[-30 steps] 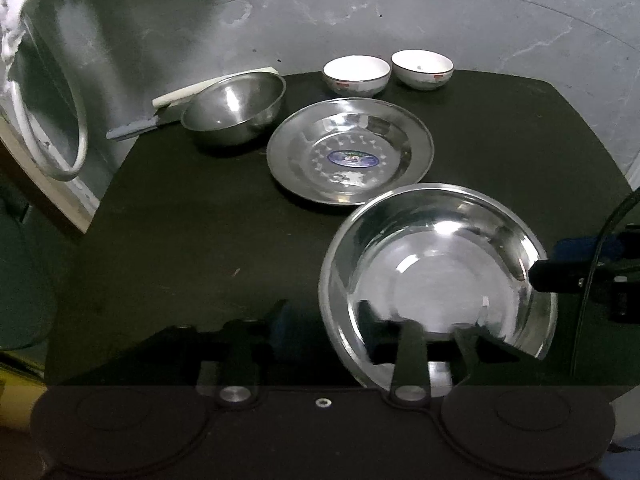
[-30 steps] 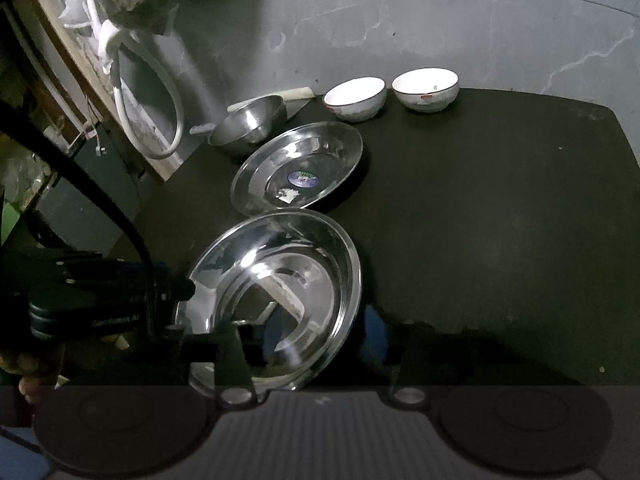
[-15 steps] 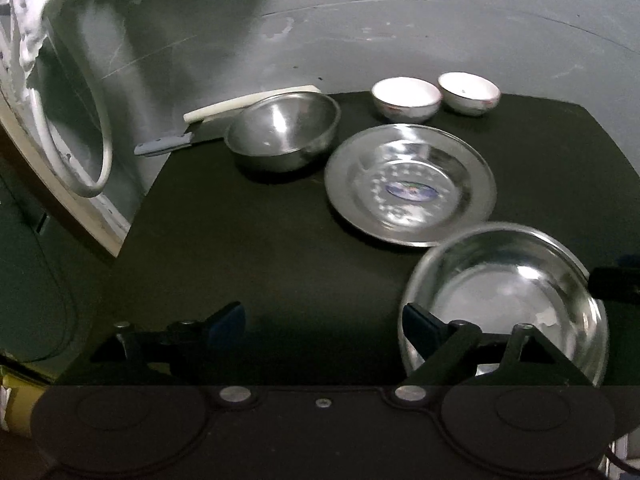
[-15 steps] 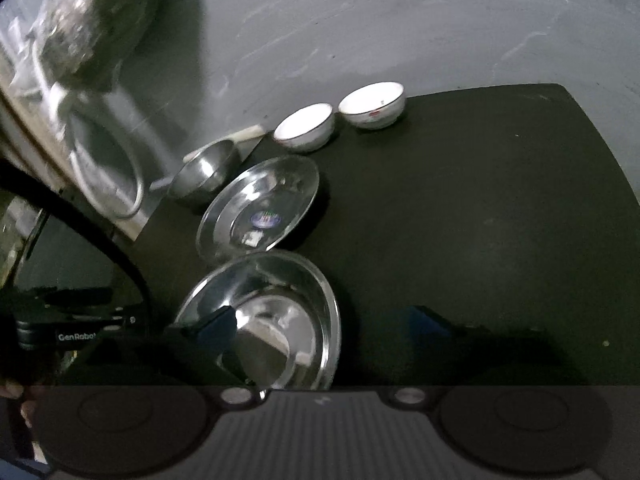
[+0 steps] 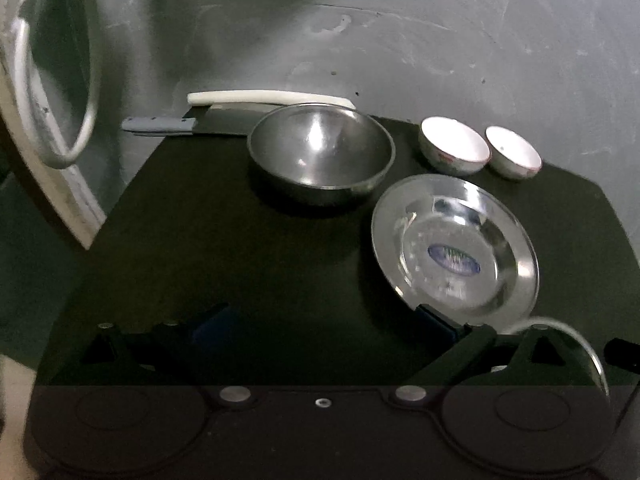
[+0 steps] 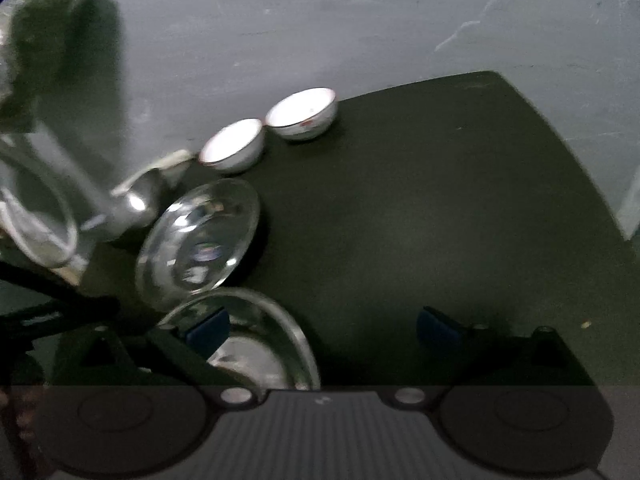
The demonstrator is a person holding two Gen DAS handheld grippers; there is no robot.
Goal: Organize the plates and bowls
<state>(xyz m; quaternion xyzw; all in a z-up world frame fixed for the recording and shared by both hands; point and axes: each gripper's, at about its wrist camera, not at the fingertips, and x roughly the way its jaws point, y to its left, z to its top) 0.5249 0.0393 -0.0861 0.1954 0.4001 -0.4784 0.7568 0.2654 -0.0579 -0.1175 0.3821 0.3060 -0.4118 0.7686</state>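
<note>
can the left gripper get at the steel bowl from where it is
Probably yes. The left gripper is open and empty, and only bare black table lies between it and the steel bowl. The plate sits off to the right.

Dark table against grey wall. On it: steel bowl, plate, deep dish at near edge, two white cups behind, knife at back left.
</note>
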